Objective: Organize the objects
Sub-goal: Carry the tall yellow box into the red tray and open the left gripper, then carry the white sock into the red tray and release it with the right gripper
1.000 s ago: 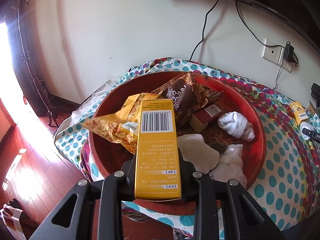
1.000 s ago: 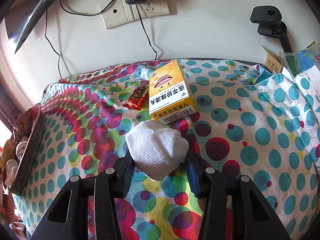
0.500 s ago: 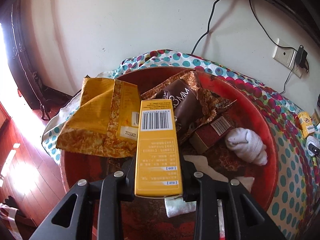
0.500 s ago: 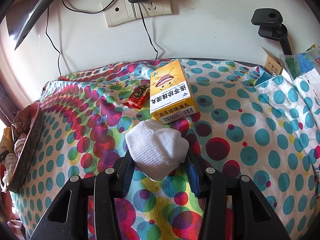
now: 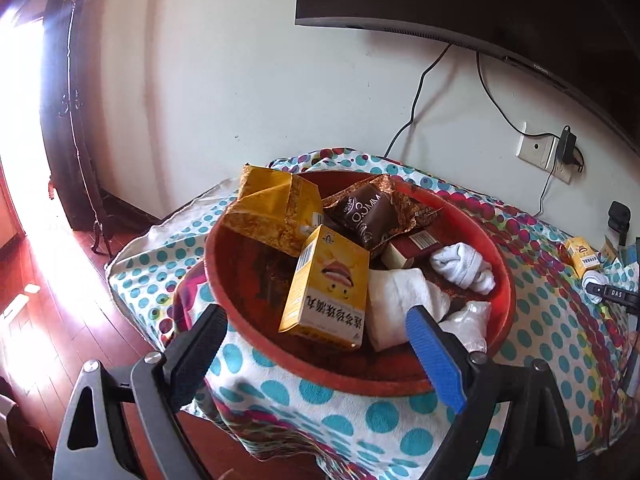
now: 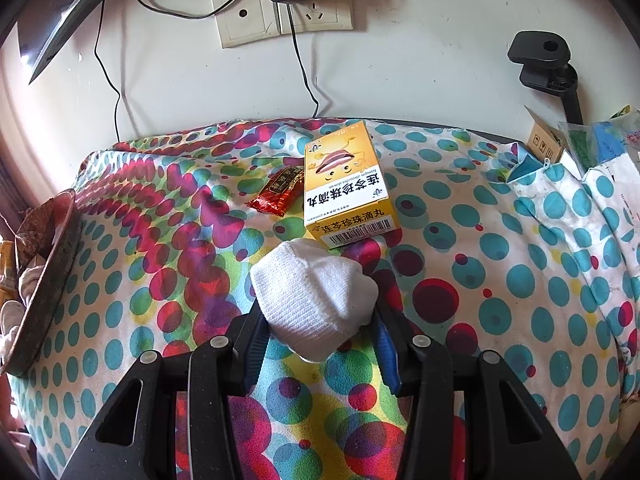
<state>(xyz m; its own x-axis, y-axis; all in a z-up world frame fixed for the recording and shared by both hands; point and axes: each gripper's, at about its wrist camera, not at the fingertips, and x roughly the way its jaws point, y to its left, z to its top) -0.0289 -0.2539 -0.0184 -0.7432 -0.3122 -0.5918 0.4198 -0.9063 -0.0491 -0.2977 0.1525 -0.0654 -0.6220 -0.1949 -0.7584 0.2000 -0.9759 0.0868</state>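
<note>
Probably a home: wall-mounted television [image 5: 480,4], wooden floor [image 5: 36,320], polka-dot tablecloth [image 6: 500,280].

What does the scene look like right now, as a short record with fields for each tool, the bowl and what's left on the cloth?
left tool: open, jaws just opened wide, nothing between them
released item: yellow box, lying in the red bowl
bowl contents: gold bag, brown packet, dark red box, white socks
right tool: shut on a rolled white sock
on spotted cloth: second yellow box, red wrapper
</note>
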